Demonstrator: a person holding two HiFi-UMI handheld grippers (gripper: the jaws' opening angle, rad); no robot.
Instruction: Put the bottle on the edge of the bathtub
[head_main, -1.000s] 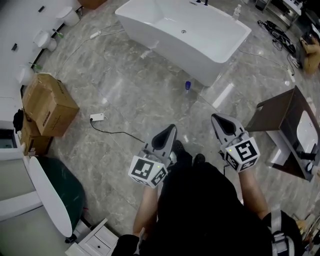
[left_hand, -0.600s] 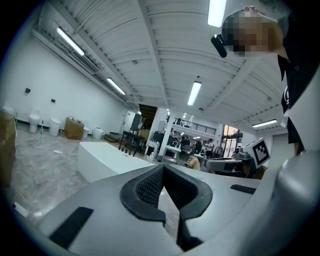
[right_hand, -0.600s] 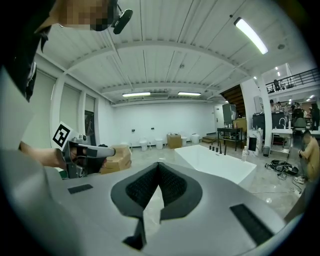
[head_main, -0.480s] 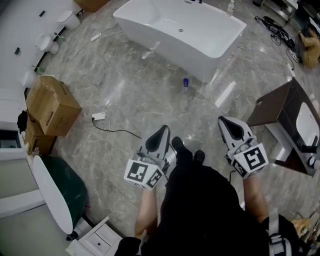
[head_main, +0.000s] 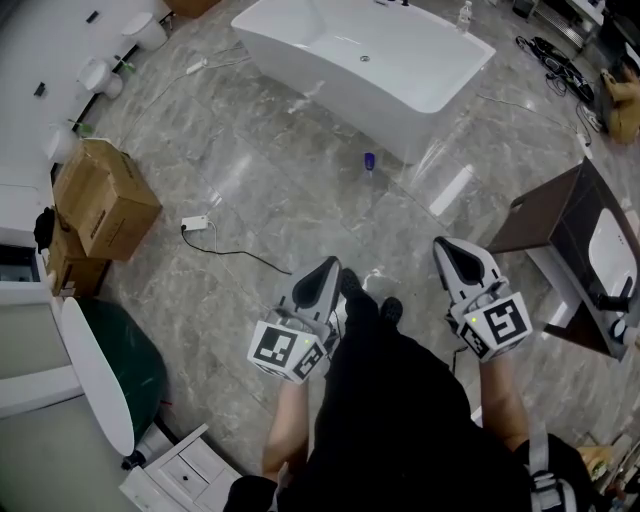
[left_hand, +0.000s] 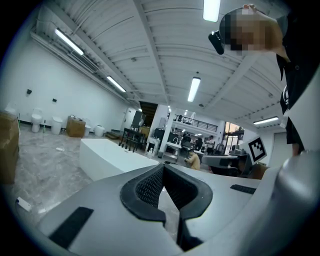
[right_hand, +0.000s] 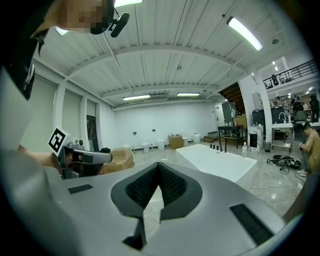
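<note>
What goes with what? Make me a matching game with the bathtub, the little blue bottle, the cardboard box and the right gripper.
Things:
1. bathtub
2. little blue bottle
3. cardboard box
4. right gripper

Descriptions:
a. brown
b. jaws shut, nothing held
c. white
d. standing on the floor near the bathtub

Pairs: 1-c, 2-d, 3-a, 4-b

Bottle (head_main: 369, 161) on floor (head_main: 250, 185) before bathtub (head_main: 322, 90); boxes (head_main: 105, 200) left.
</note>
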